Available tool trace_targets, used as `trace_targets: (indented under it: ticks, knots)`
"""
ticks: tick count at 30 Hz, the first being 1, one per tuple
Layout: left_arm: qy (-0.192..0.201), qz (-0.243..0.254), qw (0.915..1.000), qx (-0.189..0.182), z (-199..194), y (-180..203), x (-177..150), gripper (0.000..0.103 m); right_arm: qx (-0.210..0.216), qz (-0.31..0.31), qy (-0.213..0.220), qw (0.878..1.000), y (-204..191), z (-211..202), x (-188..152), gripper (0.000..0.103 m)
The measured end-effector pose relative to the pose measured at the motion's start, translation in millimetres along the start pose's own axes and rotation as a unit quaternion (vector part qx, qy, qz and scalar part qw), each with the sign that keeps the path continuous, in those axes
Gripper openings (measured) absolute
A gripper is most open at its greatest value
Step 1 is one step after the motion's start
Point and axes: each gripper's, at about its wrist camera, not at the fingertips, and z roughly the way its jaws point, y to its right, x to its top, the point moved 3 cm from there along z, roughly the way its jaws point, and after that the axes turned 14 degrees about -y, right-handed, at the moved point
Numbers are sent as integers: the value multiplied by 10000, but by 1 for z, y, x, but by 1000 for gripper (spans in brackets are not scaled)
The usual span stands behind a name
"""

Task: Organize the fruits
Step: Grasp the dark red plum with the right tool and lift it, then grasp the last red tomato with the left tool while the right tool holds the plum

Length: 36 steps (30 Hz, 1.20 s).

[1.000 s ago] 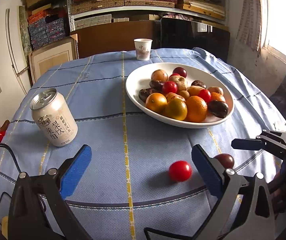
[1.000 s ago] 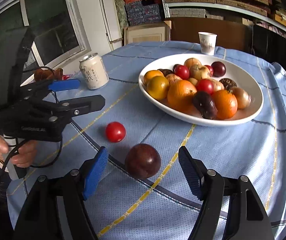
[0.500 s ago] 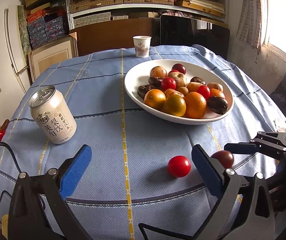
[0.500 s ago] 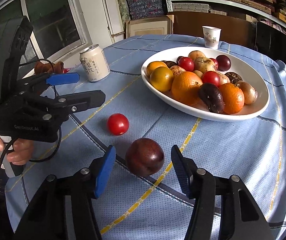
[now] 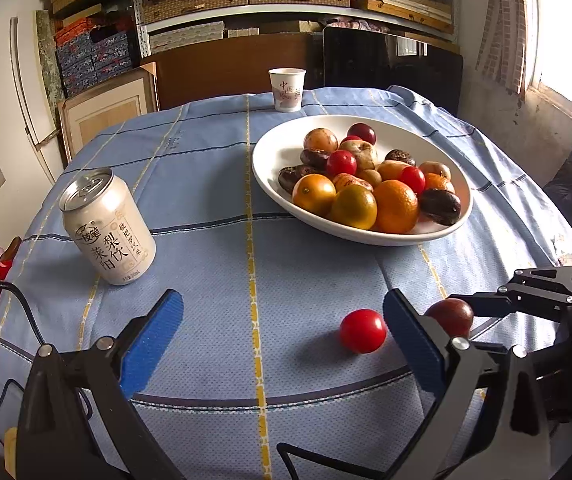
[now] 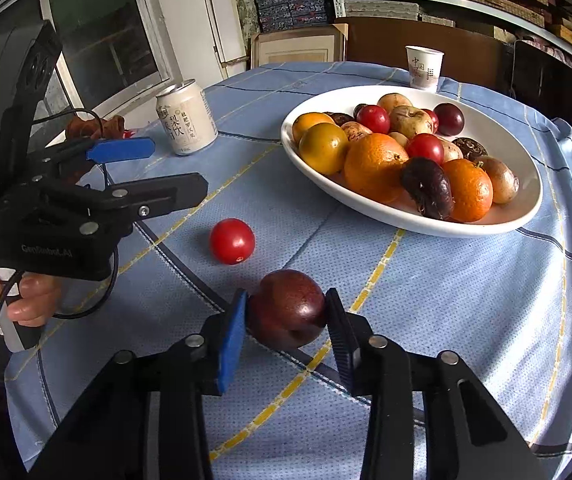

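Right tongs [image 6: 286, 314] closing, pads touching dark plum [image 6: 288, 308] near table's [image 6: 466, 300] front edge; left tongs [image 5: 282, 320] wide, empty.

Right gripper [image 6: 286, 312] fingers closing

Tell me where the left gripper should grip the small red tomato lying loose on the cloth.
Grip the red tomato across its widest middle, coming down from above and the near side. It is round, smooth and free on the tablecloth, so off-centre pads could squirt it away. The left gripper is open wide enough.
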Motion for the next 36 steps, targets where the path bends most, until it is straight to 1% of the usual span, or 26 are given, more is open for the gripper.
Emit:
trace_targets:
  ticks: [3, 5, 7, 11, 14, 15, 16, 17, 19, 21, 23, 24, 25, 27, 33, 35, 36]
  knots:
    - [-7, -55, 10000, 7, -1, -4, 0, 98, 91, 158, 262, 9995, 7, -12, -1, 38]
    - [-10, -155, 9999, -64, -3, -10, 0, 98, 189, 387, 630, 9971, 17, -29, 0, 38]
    - [-20, -257, 9995, -194, -3, -16, 0, 98, 185, 555, 820, 9949, 26, -38, 0, 38]
    - [-69, -356, 9989, -305, -1, -21, 0, 98, 187, 816, 911, 9923, 37, -43, 0, 38]
    - [-115, -170, 9992, -353, 3, -12, -2, 97, 178, 863, 929, 9918, 39, -45, 0, 38]
    - [-127, -2, 9992, -378, 4, -4, -4, 92, 192, 867, 940, 9916, 39, -45, 0, 38]
    - [-145, 143, 9989, -411, 5, 2, -5, 81, 210, 862, 948, 9915, 38, -46, 0, 38]
    - [-198, 349, 9981, -478, 7, 11, -8, 77, 204, 851, 961, 9915, 38, -47, -1, 38]
    - [-231, 539, 9970, -511, 9, 21, -10, 69, 220, 839, 987, 9913, 37, -49, -2, 38]
    - [-286, 693, 9957, -551, 13, 29, -11, 65, 237, 843, 1009, 9910, 37, -51, -2, 38]
    - [-350, 773, 9944, -627, 16, 34, -13, 64, 233, 848, 1019, 9909, 38, -53, -4, 38]
    - [-414, 815, 9933, -708, 19, 37, -13, 61, 230, 855, 1022, 9908, 37, -53, -4, 38]
    - [-465, 839, 9923, -778, 21, 39, -12, 56, 245, 869, 1019, 9907, 38, -54, -4, 38]
    - [-579, 843, 9905, -921, 26, 42, -11, 52, 267, 915, 1003, 9904, 39, -53, -4, 38]
    - [-710, 806, 9898, -940, 33, 45, -11, 51, 298, 913, 992, 9904, 39, -53, -4, 38]
    - [-703, 807, 9899, -928, 34, 46, -10, 49, 285, 905, 1000, 9905, 38, -54, -5, 38]
    - [-706, 811, 9899, -924, 34, 46, -11, 47, 292, 905, 998, 9905, 39, -54, -5, 38]
